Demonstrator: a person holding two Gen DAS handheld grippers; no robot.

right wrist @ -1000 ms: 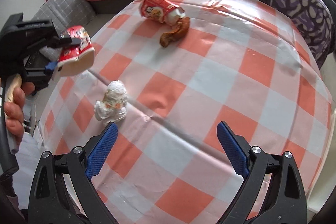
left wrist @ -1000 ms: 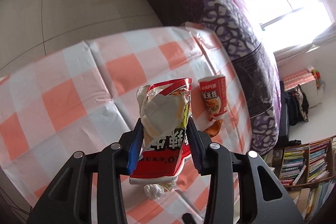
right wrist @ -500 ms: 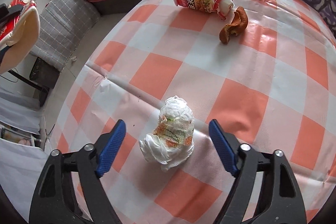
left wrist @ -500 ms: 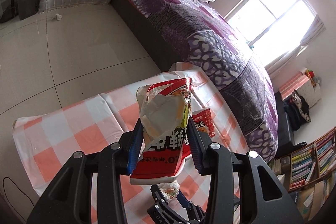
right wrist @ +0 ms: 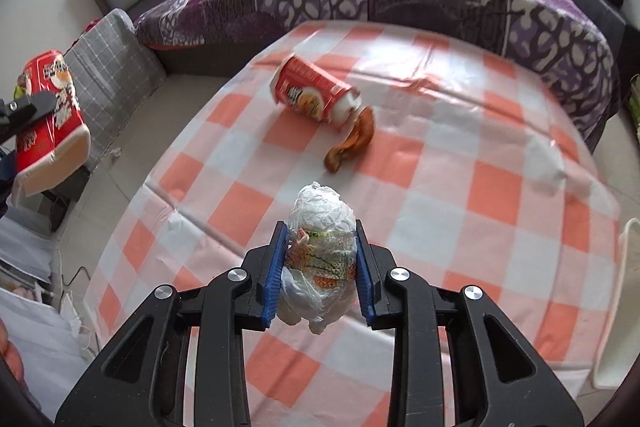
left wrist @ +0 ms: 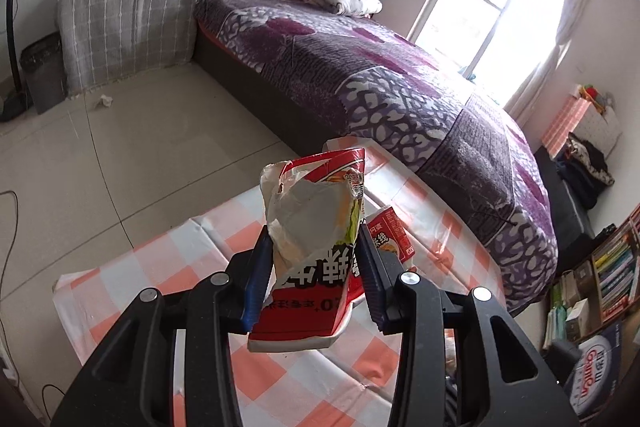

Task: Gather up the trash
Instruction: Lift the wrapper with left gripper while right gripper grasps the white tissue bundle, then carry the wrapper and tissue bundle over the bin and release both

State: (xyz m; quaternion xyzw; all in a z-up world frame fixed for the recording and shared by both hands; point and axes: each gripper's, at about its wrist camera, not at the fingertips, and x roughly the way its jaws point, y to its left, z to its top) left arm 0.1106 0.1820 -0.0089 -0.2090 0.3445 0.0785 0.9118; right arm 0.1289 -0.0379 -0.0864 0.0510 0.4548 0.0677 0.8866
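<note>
The left gripper [left wrist: 314,267] is clamping a torn red snack bag [left wrist: 316,247], holding it above the near edge of the checked tablecloth [left wrist: 140,287]; the bag is standing upright between the blue pads [left wrist: 256,279], its long axis running up and down with the ripped mouth pointing at the ceiling. Only the left wrist view is catching the window [left wrist: 496,7] and the bookshelf [left wrist: 608,267]. Over to the right wrist view, and that same bag is showing at the far left edge, tilted, well clear of the table. In the middle the right gripper [right wrist: 320,267] is squeezing a crumpled plastic wad [right wrist: 322,239], its long axis lined up with the fingers, just above the cloth as far as I can tell. Beyond it a red noodle cup [right wrist: 312,95] is lying on its side, open end pointing right toward a brown peel [right wrist: 352,143] touching its rim.
</note>
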